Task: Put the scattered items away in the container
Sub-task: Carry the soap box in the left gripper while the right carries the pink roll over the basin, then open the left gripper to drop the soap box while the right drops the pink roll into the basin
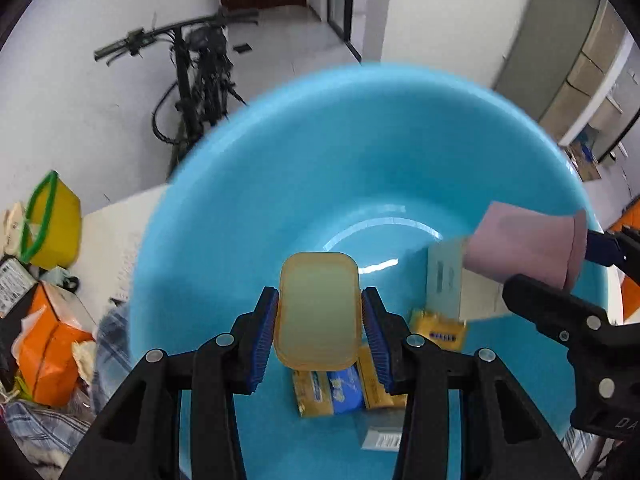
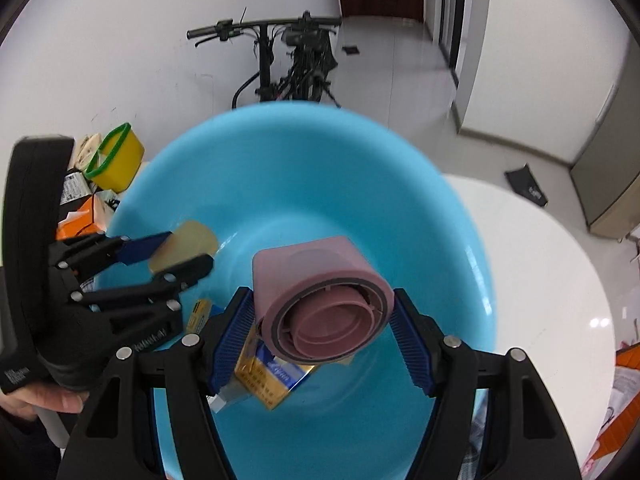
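Observation:
A big light-blue basin (image 1: 280, 128) fills both views, and both grippers hang over it, pointing down into it. My left gripper (image 1: 320, 295) is shut on a translucent amber plastic box (image 1: 318, 320). My right gripper (image 2: 322, 297) is shut on a pink lidded cup (image 2: 320, 300) that lies on its side between the pads. In the basin (image 2: 280, 136) lie yellow-and-blue packets (image 1: 340, 394) and a white carton (image 1: 448, 284). The right gripper (image 1: 560, 264) with the pink cup (image 1: 524, 242) shows at the right of the left wrist view. The left gripper (image 2: 184, 252) shows at the left of the right wrist view.
The basin stands on a round white table (image 2: 552, 280). At the left are a yellow bin with a green rim (image 1: 52, 224), orange cartons (image 1: 52, 344) and plaid cloth (image 1: 36, 424). A bicycle (image 2: 296, 60) leans at the far wall. A hand (image 2: 44, 400) holds the left gripper.

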{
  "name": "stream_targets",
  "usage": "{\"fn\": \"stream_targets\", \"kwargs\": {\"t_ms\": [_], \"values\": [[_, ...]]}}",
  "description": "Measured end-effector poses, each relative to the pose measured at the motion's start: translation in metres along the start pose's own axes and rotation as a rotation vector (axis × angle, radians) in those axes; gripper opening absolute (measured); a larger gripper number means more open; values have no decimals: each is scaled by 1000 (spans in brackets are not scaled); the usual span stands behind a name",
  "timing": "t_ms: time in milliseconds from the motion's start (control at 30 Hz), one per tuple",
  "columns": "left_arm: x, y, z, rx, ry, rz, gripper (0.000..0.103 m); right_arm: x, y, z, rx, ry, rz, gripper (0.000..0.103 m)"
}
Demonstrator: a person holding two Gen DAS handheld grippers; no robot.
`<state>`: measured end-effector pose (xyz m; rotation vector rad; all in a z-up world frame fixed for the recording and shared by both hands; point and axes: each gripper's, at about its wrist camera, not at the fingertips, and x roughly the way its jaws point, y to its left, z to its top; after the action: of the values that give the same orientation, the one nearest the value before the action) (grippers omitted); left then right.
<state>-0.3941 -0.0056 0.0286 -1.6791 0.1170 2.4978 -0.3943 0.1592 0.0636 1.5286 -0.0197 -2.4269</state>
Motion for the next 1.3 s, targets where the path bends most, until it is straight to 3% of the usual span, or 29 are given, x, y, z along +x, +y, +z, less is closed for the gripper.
{"fn": "stream_targets", "kwargs": {"t_ms": [200, 433, 900, 1167, 1300], "values": [[-8, -2, -31, 34, 21, -36, 45, -1, 11, -41, -47, 81, 92, 67], [-15, 2, -51, 41, 13, -10, 45, -3, 18, -71, -76, 109, 82, 67], [-19, 4, -47, 23, 8, -7, 45, -5, 7, -77, -61, 99, 88, 67], [-17, 1, -48, 32, 13, 5, 45, 5, 27, -62, -109, 81, 49, 69], [-22, 5, -45, 20, 0, 8, 45, 1, 29, -63, -153, 48, -44, 70]]}}
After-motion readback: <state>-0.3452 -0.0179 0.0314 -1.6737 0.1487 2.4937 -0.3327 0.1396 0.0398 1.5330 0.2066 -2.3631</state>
